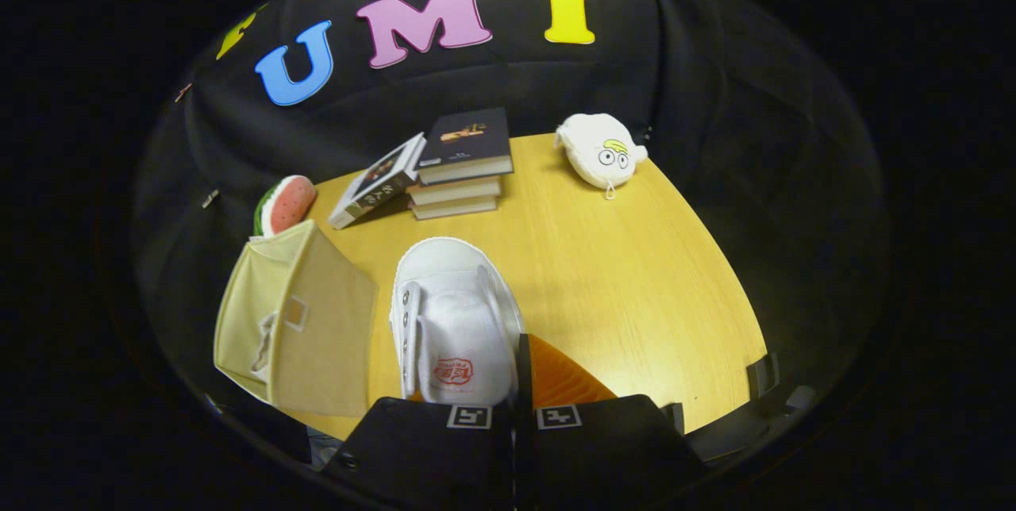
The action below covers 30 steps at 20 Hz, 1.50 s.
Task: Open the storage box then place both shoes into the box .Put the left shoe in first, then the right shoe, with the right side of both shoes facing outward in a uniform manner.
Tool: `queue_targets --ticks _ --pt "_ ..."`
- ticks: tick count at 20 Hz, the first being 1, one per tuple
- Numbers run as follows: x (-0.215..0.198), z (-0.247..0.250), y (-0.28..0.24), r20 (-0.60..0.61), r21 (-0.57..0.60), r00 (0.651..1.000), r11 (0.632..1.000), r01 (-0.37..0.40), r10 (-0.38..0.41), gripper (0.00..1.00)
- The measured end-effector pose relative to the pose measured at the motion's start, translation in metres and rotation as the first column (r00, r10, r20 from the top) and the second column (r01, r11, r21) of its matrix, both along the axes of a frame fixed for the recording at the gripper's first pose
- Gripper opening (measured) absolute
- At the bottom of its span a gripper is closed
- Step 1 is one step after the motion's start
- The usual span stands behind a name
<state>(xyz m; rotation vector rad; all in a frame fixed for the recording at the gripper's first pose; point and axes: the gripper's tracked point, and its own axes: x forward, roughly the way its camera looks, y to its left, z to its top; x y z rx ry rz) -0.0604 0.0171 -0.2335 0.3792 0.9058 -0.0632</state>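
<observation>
- Closest to the lens, the gripper point(514, 408) has its two fingers drawn almost together, clamped on the rear part of a white shoe point(452, 320).
- That shoe is a canvas sneaker seen from above, toe pointing away toward the books, with a row of metal eyelets along its left edge and a red stamp on the tongue (too small to make out).
- It is lifted clear of the wooden table point(619, 273), though how far cannot be told.
- Just left of the shoe stands the storage box point(298, 328), a pale yellow fabric cube with a small square tag on its near face; whether its flap is open cannot be told from this angle.
- Behind the box, a watermelon-slice plush point(286, 203) peeks over its top edge.
- Farther back, a stack of books point(460, 170) sits with a dark-covered one on top, and another book point(377, 180) leans against the stack's left side.
- Well apart to the right, near the table's far edge, lies a white plush pouch point(599, 150) with cartoon eyes.
</observation>
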Motion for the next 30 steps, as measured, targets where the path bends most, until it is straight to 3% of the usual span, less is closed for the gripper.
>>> queue_targets --ticks 4,11,13,18,23,26,30 --pt "0.019 0.041 0.069 0.004 0.124 0.999 0.991 -0.054 0.054 0.06" --pt "0.034 0.047 0.178 -0.162 0.283 0.978 0.956 -0.080 0.130 0.06" --pt "0.036 0.039 0.198 -0.219 0.280 0.963 0.956 -0.092 0.157 0.06" --pt "0.049 0.009 0.221 -0.369 0.198 0.920 0.978 -0.063 0.133 0.06" --pt "0.066 -0.016 0.225 -0.380 0.074 0.921 0.995 -0.063 0.086 0.06" --pt "0.071 -0.010 0.246 -0.337 0.128 0.931 0.987 -0.101 0.139 0.20" --pt "0.077 0.001 0.251 -0.265 0.117 0.939 0.974 -0.194 0.219 0.53"
